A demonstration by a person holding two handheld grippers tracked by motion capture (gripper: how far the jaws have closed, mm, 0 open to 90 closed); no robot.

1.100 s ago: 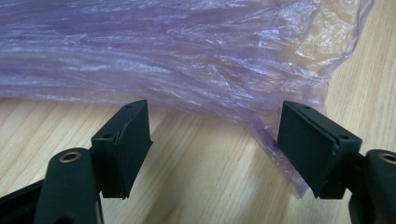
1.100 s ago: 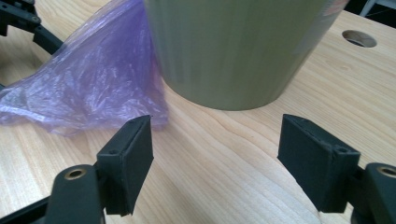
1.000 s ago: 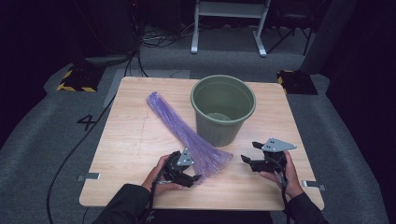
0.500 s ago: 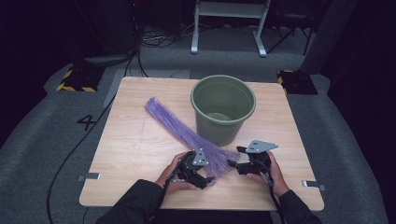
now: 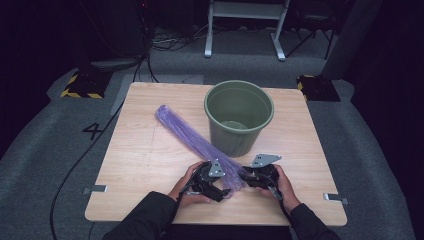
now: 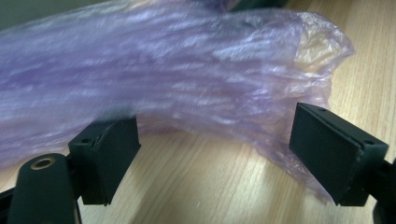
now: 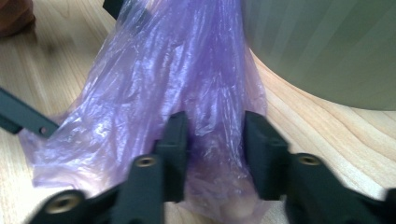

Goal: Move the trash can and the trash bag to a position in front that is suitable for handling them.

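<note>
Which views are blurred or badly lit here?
High view: sharp, table evenly lit, surroundings dark. Left gripper view: the purple bag smears at left, crisper at right. Right gripper view: soft overall, green bucket out of focus, mild sheen on the bag.

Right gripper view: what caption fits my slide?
Tongs closing around the purple plastic bag beside the green bucket.

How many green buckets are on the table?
1. The round green plastic bucket stands upright near the wooden table's far edge, just beyond the long purple plastic bag.
</note>
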